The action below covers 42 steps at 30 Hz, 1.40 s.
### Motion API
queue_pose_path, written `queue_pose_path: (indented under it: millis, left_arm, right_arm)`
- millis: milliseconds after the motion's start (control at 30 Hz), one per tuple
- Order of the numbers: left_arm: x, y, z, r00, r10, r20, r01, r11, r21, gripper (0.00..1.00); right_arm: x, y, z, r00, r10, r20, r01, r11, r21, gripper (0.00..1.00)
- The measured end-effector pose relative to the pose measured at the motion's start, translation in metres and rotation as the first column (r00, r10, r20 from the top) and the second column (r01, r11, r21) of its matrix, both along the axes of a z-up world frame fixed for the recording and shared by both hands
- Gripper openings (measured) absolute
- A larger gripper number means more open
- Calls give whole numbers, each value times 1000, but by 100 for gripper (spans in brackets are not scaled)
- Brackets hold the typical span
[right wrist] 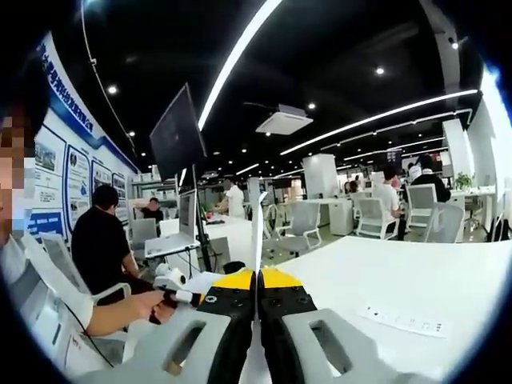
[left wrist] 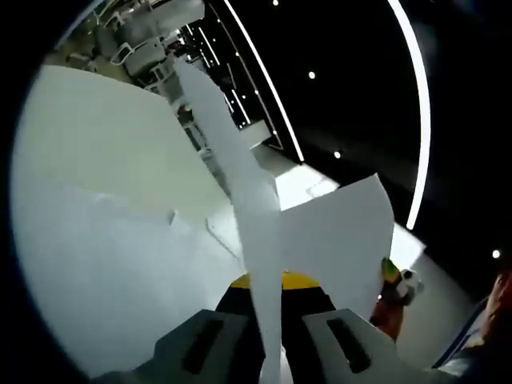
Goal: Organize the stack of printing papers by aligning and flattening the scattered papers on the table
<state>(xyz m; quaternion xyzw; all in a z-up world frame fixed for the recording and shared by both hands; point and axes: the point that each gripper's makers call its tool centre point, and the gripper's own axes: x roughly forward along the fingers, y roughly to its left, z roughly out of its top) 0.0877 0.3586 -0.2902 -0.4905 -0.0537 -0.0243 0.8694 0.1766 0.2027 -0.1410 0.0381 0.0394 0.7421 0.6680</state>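
Left gripper view: both the left gripper (left wrist: 270, 336) and right gripper (right wrist: 257, 320) pinch thin white paper sheets (left wrist: 240, 176) edge-on.

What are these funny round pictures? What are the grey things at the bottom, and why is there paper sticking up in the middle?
A person is holding a pinching tool, called a gripper, in each hand. A small camera rides on each one, so each round picture looks out along a gripper.

The grey shapes at the bottom are the gripper's own two jaws. In the left gripper view, the left gripper is pinching sheets of white paper, seen edge-on, so they look like a thin strip. More white paper lies on the table below.

In the right gripper view, the right gripper also pinches thin paper, held upright. Beside it is a white table in a big office where people sit at desks.
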Motion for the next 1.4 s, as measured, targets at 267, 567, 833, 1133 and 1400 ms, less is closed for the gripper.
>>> queue_pose_path:
  millis: [267,567,833,1133,1400]
  left_arm:
    - [0,0,1,1000,0,1,0,1000,-4,6]
    - [-1,0,4,1000,-3,9,3,1000,-5,6]
    - [-1,-1,5,1000,-4,15,4,1000,-10,6]
    - [0,0,6,999,6,41,-4,999,-50,6]
    - [-3,6,16,994,26,105,-14,994,-111,6]
  right_arm:
    - [-7,-1,4,1000,21,5,-21,1000,16,0]
    - [0,6,-3,1000,18,-21,-17,1000,3,0]
    - [4,8,-6,999,10,-37,-10,1000,-2,0]
    - [14,16,-15,996,0,-86,0,1000,-9,0]
    - [23,25,-24,985,13,-172,-13,1000,3,0]
